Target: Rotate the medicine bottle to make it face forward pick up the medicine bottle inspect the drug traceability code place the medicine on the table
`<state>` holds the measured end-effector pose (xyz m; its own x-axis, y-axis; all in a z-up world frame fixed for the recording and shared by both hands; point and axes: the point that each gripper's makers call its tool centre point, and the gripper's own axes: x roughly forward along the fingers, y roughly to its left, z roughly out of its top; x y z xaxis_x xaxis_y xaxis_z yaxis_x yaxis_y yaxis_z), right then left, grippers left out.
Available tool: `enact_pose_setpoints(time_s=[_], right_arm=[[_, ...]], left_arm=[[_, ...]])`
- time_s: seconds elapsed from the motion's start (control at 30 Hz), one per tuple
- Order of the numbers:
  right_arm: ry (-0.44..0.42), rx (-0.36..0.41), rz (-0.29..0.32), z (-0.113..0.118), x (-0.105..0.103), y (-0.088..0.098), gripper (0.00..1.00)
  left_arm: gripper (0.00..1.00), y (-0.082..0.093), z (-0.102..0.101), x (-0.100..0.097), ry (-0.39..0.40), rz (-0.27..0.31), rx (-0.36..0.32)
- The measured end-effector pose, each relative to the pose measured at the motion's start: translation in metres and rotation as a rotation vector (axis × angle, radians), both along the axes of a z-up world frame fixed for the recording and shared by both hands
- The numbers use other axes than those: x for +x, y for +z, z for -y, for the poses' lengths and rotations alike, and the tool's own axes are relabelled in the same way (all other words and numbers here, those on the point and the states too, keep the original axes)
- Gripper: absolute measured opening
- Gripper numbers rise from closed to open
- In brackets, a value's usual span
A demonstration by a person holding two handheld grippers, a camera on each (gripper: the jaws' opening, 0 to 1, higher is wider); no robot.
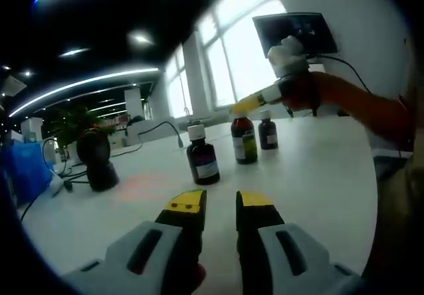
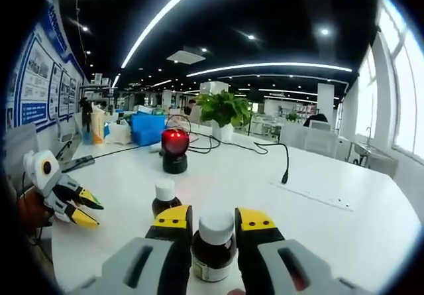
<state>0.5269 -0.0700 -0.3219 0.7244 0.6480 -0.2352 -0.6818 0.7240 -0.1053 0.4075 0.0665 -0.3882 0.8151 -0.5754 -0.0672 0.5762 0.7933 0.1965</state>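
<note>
The right tongs [image 2: 212,223] sit around a medicine bottle [image 2: 213,248] standing on the white bench [image 2: 318,229], one jaw each side, right at its white cap; the left tongs [image 1: 221,202] are a little open, holding nothing, low over bare bench; two more bottles [image 1: 202,154] stand close by.

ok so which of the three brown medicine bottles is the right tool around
The middle bottle, with the yellow-green label. The right tool reaches its cap; its white cap sits between the tool's jaws in the right gripper view, and the other two stand free.
</note>
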Motion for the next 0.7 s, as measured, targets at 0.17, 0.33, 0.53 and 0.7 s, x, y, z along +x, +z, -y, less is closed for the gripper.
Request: enact_pose_setpoints(time_s=[0.17,0.33,0.53,0.7], right_arm=[[0.000,-0.006,-0.010,0.000,0.001,-0.005,0.21],[-0.005,-0.005,-0.018,0.000,0.001,-0.007,0.20],[-0.011,0.003,-0.027,0.002,0.002,-0.011,0.18],[-0.001,0.007,-0.019,0.002,0.001,-0.011,0.18]], left_arm=[[0.10,0.000,0.000,0.000,0.000,0.000,0.000],[0.10,0.000,0.000,0.000,0.001,0.001,-0.001],[0.10,0.000,0.000,0.000,0.001,0.001,0.000],[0.10,0.000,0.000,-0.001,0.001,0.000,-0.001]])
